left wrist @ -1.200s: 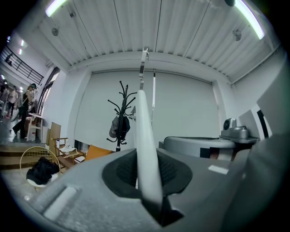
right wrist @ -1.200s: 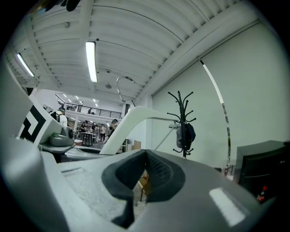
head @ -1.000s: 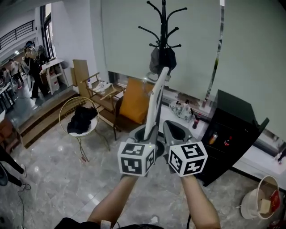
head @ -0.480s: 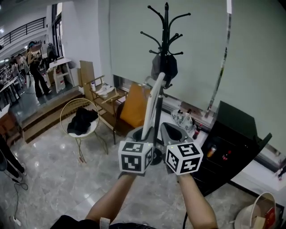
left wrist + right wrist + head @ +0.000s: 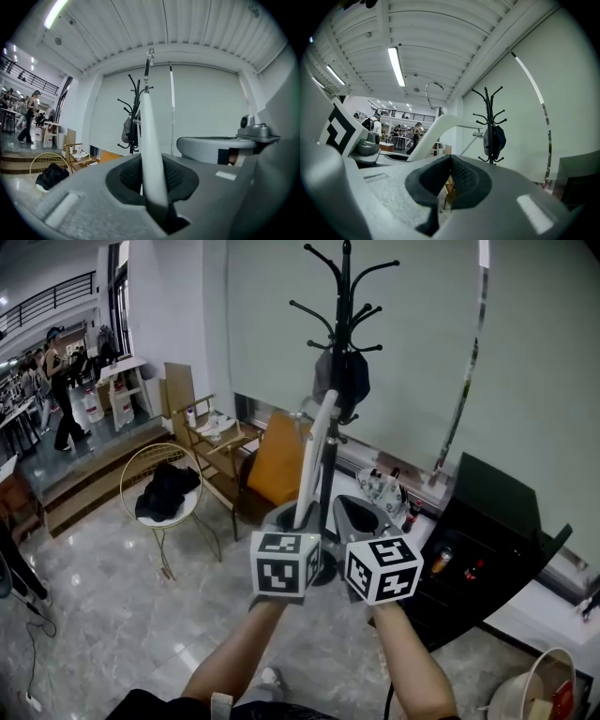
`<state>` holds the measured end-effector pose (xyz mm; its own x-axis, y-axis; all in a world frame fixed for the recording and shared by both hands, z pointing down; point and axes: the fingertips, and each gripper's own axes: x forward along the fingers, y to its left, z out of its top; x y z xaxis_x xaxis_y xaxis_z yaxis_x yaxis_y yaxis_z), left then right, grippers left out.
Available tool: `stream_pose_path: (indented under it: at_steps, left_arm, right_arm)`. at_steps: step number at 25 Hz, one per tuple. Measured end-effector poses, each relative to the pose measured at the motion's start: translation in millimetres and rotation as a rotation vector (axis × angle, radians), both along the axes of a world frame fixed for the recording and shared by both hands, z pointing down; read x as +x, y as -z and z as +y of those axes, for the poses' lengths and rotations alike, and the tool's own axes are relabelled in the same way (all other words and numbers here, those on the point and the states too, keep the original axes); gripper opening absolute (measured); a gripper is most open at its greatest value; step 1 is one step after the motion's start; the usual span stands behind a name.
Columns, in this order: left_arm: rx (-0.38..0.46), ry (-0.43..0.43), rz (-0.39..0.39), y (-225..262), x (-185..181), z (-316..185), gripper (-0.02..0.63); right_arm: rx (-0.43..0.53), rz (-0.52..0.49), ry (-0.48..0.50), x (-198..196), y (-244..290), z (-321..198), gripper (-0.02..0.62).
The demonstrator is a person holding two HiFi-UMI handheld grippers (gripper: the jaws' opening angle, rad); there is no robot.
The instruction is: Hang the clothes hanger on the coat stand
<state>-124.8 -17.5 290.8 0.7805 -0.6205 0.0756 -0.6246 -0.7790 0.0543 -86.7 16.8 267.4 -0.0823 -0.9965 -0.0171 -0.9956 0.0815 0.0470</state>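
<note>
A white clothes hanger [image 5: 314, 456] stands nearly upright, its lower end clamped in my left gripper [image 5: 298, 518]. In the left gripper view the hanger [image 5: 150, 140] rises from the shut jaws, and its metal hook [image 5: 149, 56] points to the ceiling. The black coat stand [image 5: 345, 324] is straight ahead, behind the hanger, with a dark bag [image 5: 342, 371] on one arm. My right gripper [image 5: 361, 514] is level with the left and just right of it, shut with nothing in it. From the right gripper view, the hanger [image 5: 436, 129] is at the left and the coat stand [image 5: 489, 117] at the right.
An orange chair [image 5: 277, 460] and a wooden chair [image 5: 211, 432] stand left of the stand's base. A round wire chair [image 5: 169, 488] holds black clothing. At the right is a black cabinet [image 5: 487, 512], with a white bucket [image 5: 534, 685] at the lower right. People [image 5: 61, 399] stand far left.
The coat stand has come more fully into the head view and looks slightly nearer. Both grippers keep their places side by side, the hanger still gripped upright.
</note>
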Motion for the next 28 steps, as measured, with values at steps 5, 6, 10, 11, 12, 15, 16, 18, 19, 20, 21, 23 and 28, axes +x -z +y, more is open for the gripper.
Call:
stream_pose_path:
  at_steps: [5, 6, 10, 11, 12, 15, 16, 18, 19, 20, 21, 23, 28]
  left_arm:
    - [-0.008, 0.006, 0.001, -6, 8, -25, 0.061]
    - [-0.009, 0.006, 0.002, -7, 11, -31, 0.061]
    - [-0.016, 0.005, 0.009, -9, 21, -61, 0.061]
    - [-0.019, 0.004, 0.01, -9, 24, -71, 0.061]
    - [-0.022, 0.003, 0.01, -9, 27, -80, 0.061]
    - [-0.025, -0.006, 0.016, -9, 35, -108, 0.061]
    - [-0.024, -0.009, 0.019, -10, 37, -117, 0.061]
    - [-0.026, -0.015, 0.022, -11, 42, -135, 0.061]
    - [-0.028, -0.019, 0.023, -11, 45, -144, 0.061]
    - [-0.03, -0.021, 0.022, -11, 47, -153, 0.061]
    - [-0.032, -0.023, 0.02, -11, 50, -161, 0.061]
    - [-0.036, -0.027, 0.013, -12, 53, -177, 0.061]
    - [-0.037, -0.035, 0.016, -12, 58, -214, 0.061]
  right_arm:
    - [-0.003, 0.005, 0.005, 6, -3, -24, -0.006]
    - [-0.004, 0.005, 0.003, 9, -4, -29, -0.006]
    - [-0.008, 0.012, -0.004, 19, -4, -58, -0.006]
    - [-0.009, 0.013, -0.006, 22, -3, -67, -0.006]
    - [-0.01, 0.013, -0.009, 24, -3, -76, -0.006]
    - [-0.018, 0.011, -0.022, 33, -5, -102, -0.006]
    - [-0.02, 0.012, -0.027, 35, -5, -110, -0.006]
    - [-0.023, 0.015, -0.038, 39, -5, -126, -0.006]
    - [-0.024, 0.017, -0.043, 42, -4, -135, -0.006]
    - [-0.026, 0.02, -0.048, 44, -3, -143, -0.006]
    - [-0.027, 0.023, -0.053, 46, -2, -151, -0.006]
    - [-0.028, 0.025, -0.064, 50, 0, -166, -0.006]
    - [-0.025, 0.031, -0.079, 55, 3, -202, -0.006]
